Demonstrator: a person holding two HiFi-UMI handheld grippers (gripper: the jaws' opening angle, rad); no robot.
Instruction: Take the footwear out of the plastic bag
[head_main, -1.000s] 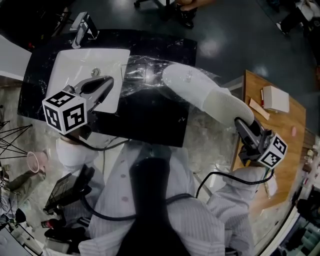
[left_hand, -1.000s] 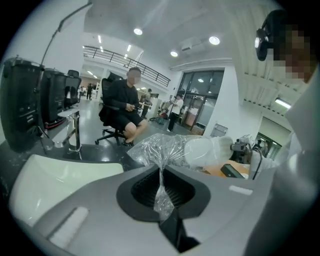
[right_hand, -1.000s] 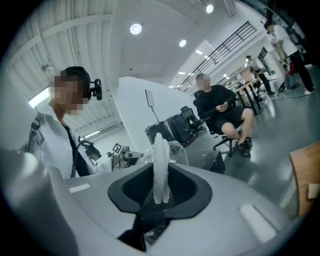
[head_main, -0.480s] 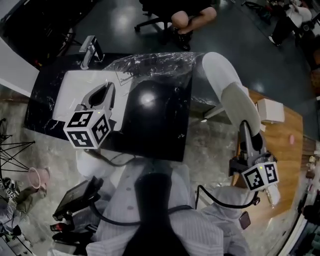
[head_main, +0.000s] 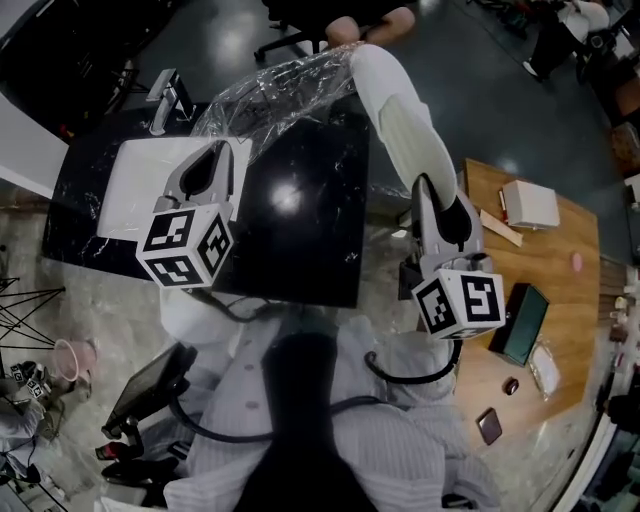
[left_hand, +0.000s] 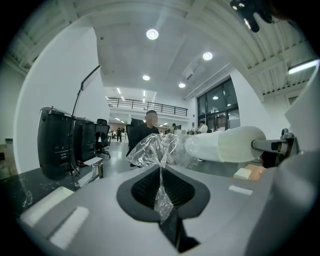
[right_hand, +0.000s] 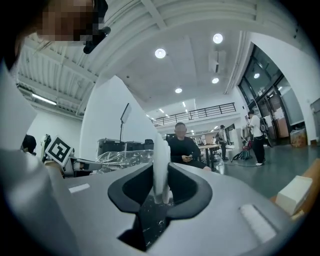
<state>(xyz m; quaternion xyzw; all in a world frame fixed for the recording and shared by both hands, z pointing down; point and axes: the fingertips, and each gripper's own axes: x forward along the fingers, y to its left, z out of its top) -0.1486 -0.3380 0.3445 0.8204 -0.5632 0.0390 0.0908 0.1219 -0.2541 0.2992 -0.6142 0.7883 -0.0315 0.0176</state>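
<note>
My left gripper: grey shell, black throat. Its marker cube: white with black square patterns. My right gripper: same grey and black. Plastic bag: clear, silvery glints. Footwear: white, rear part duller off-white. Table: black, thin white veins. Basin: white. Side table: brown wood. My shirt: pale, fine stripes.

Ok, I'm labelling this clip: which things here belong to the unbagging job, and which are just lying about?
In the job: plastic bag, pinched in the left gripper; white footwear, clamped in the right gripper.
Lying about: white basin, tap, white box, pink cup.
</note>
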